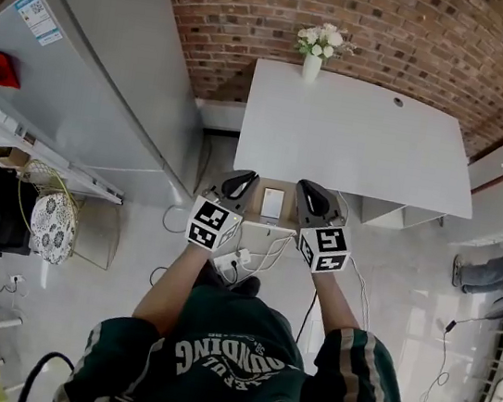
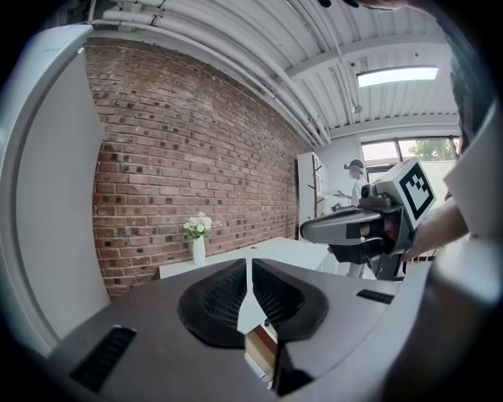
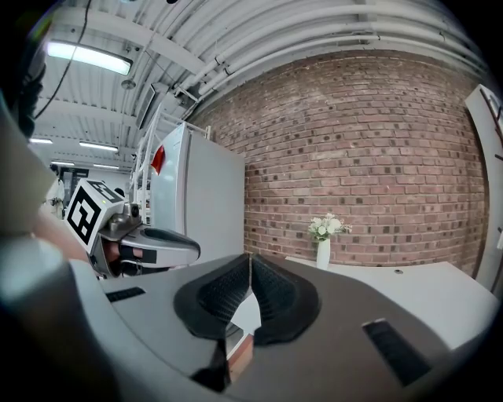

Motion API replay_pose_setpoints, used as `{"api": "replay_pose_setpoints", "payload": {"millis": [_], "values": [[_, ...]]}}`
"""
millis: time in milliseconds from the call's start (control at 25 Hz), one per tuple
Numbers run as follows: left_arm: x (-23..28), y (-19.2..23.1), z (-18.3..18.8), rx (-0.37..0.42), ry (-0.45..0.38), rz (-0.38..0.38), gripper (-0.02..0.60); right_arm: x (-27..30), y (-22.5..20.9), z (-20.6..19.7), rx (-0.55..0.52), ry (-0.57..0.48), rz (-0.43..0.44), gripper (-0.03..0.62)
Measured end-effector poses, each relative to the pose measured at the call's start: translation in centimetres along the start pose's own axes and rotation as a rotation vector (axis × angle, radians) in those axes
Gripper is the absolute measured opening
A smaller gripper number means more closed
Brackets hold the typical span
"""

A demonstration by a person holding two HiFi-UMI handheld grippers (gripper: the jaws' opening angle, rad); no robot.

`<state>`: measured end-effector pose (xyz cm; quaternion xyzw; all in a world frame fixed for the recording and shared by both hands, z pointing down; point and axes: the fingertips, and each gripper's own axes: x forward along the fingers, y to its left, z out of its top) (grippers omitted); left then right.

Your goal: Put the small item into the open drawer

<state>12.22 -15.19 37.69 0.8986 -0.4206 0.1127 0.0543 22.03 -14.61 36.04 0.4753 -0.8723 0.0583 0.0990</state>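
Observation:
A small white unit with a wooden rim [image 1: 272, 204] stands on the floor at the near edge of the white table [image 1: 355, 136], between my two grippers. Its wooden edge also shows under the jaws in the left gripper view [image 2: 261, 347] and the right gripper view [image 3: 240, 355]. I cannot tell whether its drawer is open. My left gripper [image 1: 245, 179] [image 2: 249, 271] is shut with nothing between its pads. My right gripper [image 1: 305, 187] [image 3: 251, 267] is level with it, also shut and holding nothing. No small item is in view.
A white vase of flowers [image 1: 314, 50] stands at the table's far edge, against the brick wall. A tall grey cabinet [image 1: 113, 62] is to the left. A power strip with cables [image 1: 241, 259] lies on the floor by my feet. Shelves [image 1: 41, 164] are at far left.

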Motion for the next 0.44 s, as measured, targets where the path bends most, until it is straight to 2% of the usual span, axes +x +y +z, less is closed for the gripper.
{"api": "replay_pose_setpoints", "payload": {"millis": [440], "values": [[0.23,-0.20,-0.02,0.004,0.001,-0.007,0.035,0.03,0.30,-0.14,0.005,0.002,0.002,0.031]]}}
